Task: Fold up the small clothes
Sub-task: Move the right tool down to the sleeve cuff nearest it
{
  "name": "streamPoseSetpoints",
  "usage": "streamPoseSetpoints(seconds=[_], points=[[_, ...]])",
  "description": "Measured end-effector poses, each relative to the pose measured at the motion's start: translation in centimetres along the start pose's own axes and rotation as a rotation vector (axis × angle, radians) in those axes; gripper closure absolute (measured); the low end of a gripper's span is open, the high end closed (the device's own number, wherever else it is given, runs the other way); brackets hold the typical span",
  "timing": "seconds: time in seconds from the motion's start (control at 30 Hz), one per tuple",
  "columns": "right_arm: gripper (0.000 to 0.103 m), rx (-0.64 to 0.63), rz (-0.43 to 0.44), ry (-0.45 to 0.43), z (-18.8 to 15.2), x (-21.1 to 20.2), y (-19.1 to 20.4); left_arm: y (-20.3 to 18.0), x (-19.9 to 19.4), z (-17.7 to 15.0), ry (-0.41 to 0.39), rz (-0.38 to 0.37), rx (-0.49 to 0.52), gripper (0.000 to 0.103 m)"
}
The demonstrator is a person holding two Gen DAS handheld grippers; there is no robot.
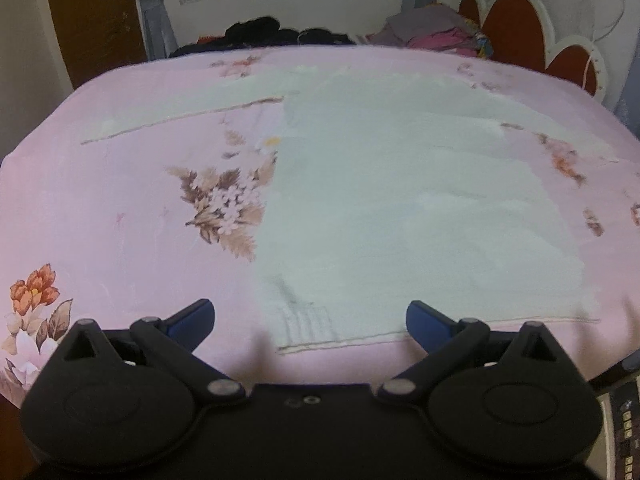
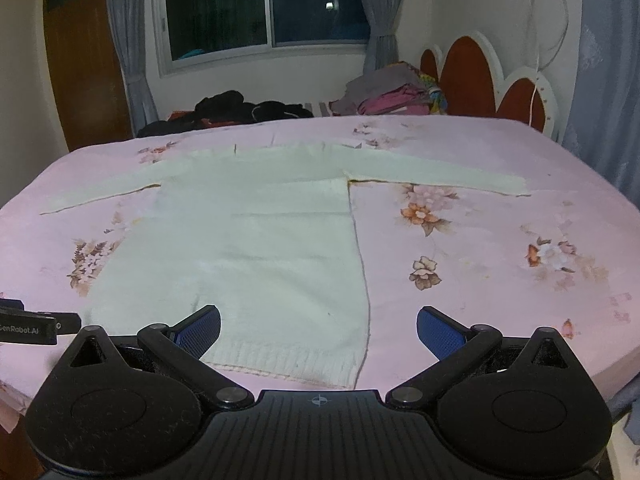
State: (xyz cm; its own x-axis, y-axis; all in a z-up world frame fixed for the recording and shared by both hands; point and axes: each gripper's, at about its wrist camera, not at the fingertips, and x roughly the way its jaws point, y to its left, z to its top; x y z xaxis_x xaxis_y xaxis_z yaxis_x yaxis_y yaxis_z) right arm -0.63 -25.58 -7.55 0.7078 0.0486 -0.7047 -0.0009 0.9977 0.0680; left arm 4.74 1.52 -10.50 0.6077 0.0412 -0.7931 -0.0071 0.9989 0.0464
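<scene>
A pale cream knitted sweater [image 2: 256,248] lies flat on the pink floral bedsheet [image 2: 500,240], both sleeves spread out sideways, its ribbed hem toward me. It also shows in the left wrist view [image 1: 400,200], blurred. My left gripper [image 1: 308,316] is open and empty, hovering just above the sweater's near left hem corner. My right gripper [image 2: 318,324] is open and empty, over the sweater's near right hem corner. The left gripper's body shows at the left edge of the right wrist view [image 2: 28,322].
Piles of dark clothes [image 2: 236,110] and coloured clothes [image 2: 392,98] lie at the bed's far edge. A red and white headboard [image 2: 492,84] stands at the right. A window with curtains [image 2: 264,4] is behind. The bed's front edge is just below the grippers.
</scene>
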Motion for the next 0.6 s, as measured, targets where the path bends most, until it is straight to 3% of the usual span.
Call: streamPoseSetpoints(seconds=[0.33, 0.47, 0.53, 0.6], points=[[0.0, -0.02, 0.016, 0.089, -0.5, 6.8, -1.7, 2.5, 4.6, 0.0, 0.046, 0.012, -0.032, 0.005], [0.001, -0.035, 0.027, 0.125, -0.6, 8.9, -1.8, 3.5, 6.0, 0.1, 0.089, -0.028, -0.061, 0.031], [0.0, -0.031, 0.036, 0.12, -0.3, 9.2, -1.9, 4.0, 6.1, 0.3, 0.098, -0.043, -0.099, 0.03], [0.0, -0.018, 0.034, 0.095, 0.2, 9.2, -2.3, 4.0, 5.8, 0.9, 0.08, -0.04, -0.102, 0.017]])
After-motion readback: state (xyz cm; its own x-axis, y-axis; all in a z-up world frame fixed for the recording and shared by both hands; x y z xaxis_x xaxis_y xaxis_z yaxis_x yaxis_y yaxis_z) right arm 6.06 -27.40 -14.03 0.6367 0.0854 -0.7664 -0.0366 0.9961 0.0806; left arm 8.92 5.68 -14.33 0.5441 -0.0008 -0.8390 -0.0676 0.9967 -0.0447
